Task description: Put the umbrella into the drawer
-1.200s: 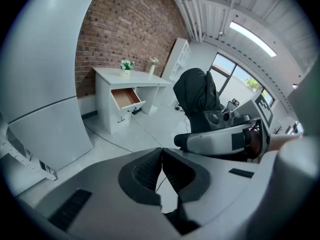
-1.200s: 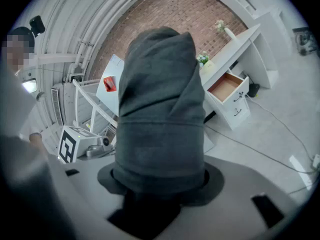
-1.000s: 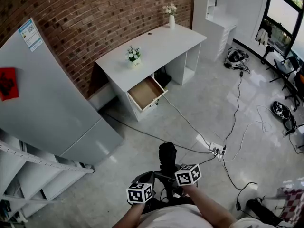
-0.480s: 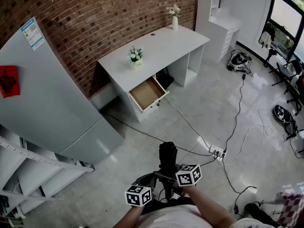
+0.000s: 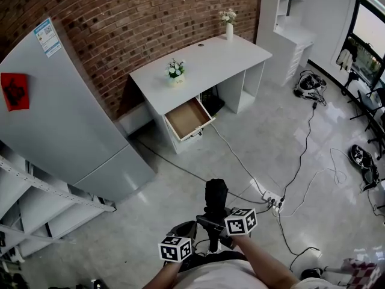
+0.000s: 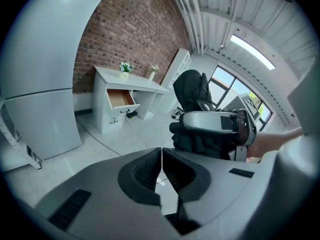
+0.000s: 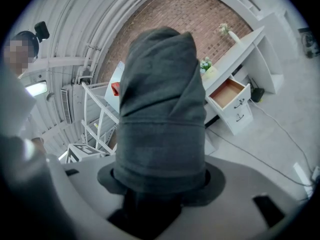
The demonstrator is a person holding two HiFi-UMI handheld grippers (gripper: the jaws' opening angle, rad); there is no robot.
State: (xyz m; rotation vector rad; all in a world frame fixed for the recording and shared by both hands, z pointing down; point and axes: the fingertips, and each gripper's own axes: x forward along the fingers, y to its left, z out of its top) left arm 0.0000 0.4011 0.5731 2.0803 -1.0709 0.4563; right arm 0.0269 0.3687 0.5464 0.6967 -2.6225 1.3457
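"Where's the umbrella (image 7: 160, 109) now?"

"In the right claw (image 7: 160, 186). Its two jaws are clamped on one end of the folded umbrella, and the rest sticks out past them. The left claw (image 6: 161, 171) is just beside it, with its jaws pressed together and nothing in them."

"And the drawer (image 5: 187, 118)?"

"Far off across the floor (image 5: 144, 209), under the white desk (image 5: 210, 59) by the brick wall (image 5: 132, 17). It's pulled out."

"Is anything in it?"

"I only see its brown bottom. It looks empty to me, but the desk top hides the back part."

"What could go wrong?"

"See the wires (image 5: 234, 152) and the plug strip (image 5: 272, 199)? They lie on the floor between the person and the drawer, so I think a foot could catch on one. Only one claw holds the umbrella, and it holds it near the end, so it might wobble or slip out on the way. The drawer looks small too. If the umbrella doesn't go in lying flat, it may poke out. And the little flower pot (image 5: 175, 72) sits on the desk near the drawer. A bump could tip it over."
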